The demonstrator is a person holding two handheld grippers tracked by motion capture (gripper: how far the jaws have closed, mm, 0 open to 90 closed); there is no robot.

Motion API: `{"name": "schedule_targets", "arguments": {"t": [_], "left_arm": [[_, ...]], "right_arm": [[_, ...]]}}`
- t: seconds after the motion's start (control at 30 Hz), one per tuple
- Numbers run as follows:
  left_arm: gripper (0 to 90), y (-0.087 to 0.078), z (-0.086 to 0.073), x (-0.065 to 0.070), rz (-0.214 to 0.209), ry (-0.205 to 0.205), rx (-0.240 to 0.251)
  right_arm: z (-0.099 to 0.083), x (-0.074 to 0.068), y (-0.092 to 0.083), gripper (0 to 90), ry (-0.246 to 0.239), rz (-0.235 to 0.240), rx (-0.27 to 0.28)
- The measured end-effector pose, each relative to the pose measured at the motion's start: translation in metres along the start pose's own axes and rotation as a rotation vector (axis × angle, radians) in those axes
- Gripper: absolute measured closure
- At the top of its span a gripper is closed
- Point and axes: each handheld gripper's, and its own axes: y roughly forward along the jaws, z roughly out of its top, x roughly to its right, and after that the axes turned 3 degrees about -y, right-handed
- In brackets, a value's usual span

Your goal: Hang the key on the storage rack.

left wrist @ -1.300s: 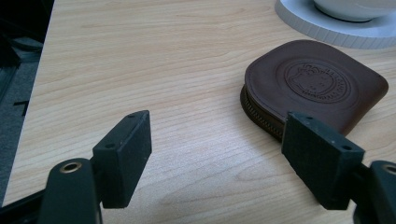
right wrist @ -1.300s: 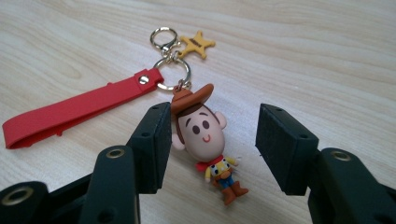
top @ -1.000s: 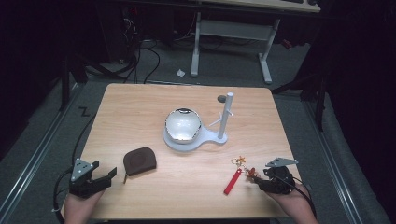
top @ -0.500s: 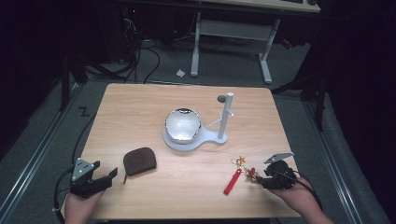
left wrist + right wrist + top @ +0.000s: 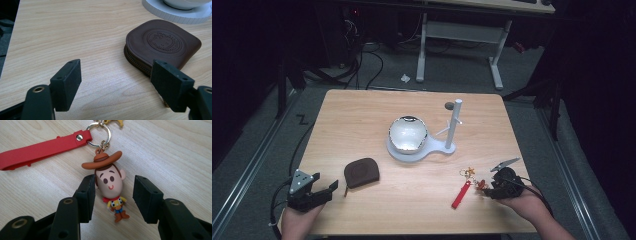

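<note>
Straddling 1 cowboy keychain (image 5: 110, 187), right claw (image 5: 113, 197), 1 pouch (image 5: 361, 172)

Pale wood-grain table (image 5: 62, 30), matt brown leather-look pouch (image 5: 162, 43), glossy rubbery cowboy figure (image 5: 111, 185), shiny metal ring (image 5: 98, 133).

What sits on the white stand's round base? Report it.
A shiny rounded bowl-like object rests on the white stand's round base, beside its upright post. The base beneath it is covered; its contents cannot be made out.
</note>
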Motion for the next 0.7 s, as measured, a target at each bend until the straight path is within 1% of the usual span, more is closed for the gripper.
{"name": "schedule_targets", "arguments": {"t": [0.1,0.17,0.37,0.53,0.57,0.6,0.63,0.67,0.7], "left_arm": [[25.3,0.000,0.000,0.000,-0.001,-0.001,0.000],[25.3,0.000,0.000,0.000,-0.001,-0.001,0.001],[25.3,0.000,0.000,0.000,-0.002,0.001,-0.001],[25.3,0.000,0.000,0.000,-0.001,0.000,-0.001],[25.4,0.001,0.000,0.000,-0.002,0.000,-0.003],[25.4,0.001,-0.001,0.000,-0.001,0.002,-0.004],[25.3,0.001,0.000,0.001,0.001,0.004,-0.005],[25.4,0.001,0.000,0.001,0.002,0.006,-0.004],[25.4,0.001,0.000,0.001,0.002,0.006,-0.004]], "right_arm": [[0.001,0.001,0.003,52.6,-0.002,0.007,-0.010],[0.002,0.002,0.005,52.5,0.003,0.021,-0.011],[0.004,0.002,0.007,53.7,0.000,0.031,-0.020],[0.004,0.002,0.012,57.1,-0.003,0.045,-0.026],[0.005,0.001,0.012,59.8,-0.007,0.041,-0.023],[0.005,0.002,0.013,62.0,-0.019,0.046,-0.018],[0.006,0.001,0.012,63.8,-0.021,0.047,-0.022],[0.006,0.000,0.012,64.8,-0.014,0.046,-0.029],[0.006,-0.001,0.012,65.3,-0.020,0.041,-0.030]]}}
